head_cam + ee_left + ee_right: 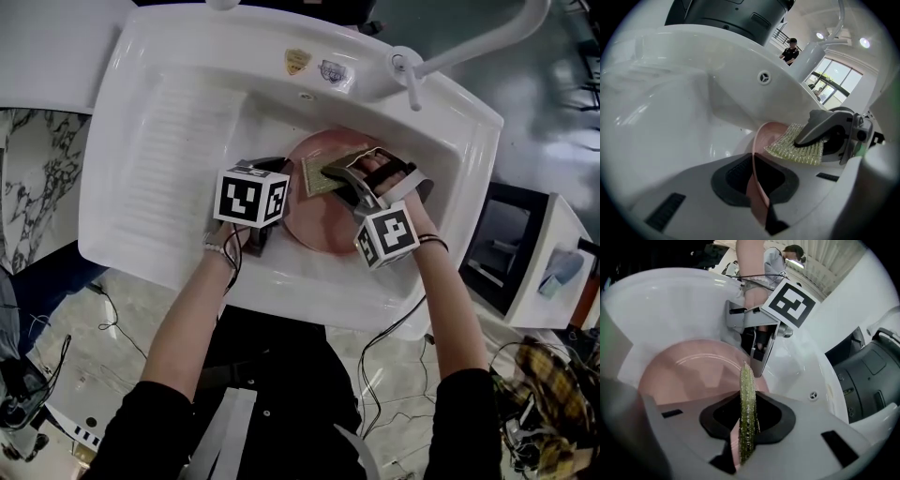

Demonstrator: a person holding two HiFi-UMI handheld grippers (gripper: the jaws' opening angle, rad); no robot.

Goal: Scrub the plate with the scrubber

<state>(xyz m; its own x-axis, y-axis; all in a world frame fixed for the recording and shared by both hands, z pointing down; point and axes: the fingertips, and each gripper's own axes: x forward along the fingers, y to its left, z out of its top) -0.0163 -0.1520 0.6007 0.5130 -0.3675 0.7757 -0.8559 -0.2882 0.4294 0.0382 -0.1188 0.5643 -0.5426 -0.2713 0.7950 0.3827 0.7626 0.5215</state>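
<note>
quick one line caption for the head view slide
Left gripper clamps the pink plate in a white sink while the right gripper holds a green scrubber over it.

Setting: indoor lab or test hall. Free-standing white sink [122, 234], ribbed washboard [187, 141] left of the left claw [757, 185]; loose cables [389, 361] on polished floor [141, 300] below; tall windows [829, 79] beyond it

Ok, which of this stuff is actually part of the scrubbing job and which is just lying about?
In the job: round pink plate in left gripper; yellow-green mesh scrubber in right gripper; white sink.
Just lying about: white tap; two stickers; black-and-white box.
</note>
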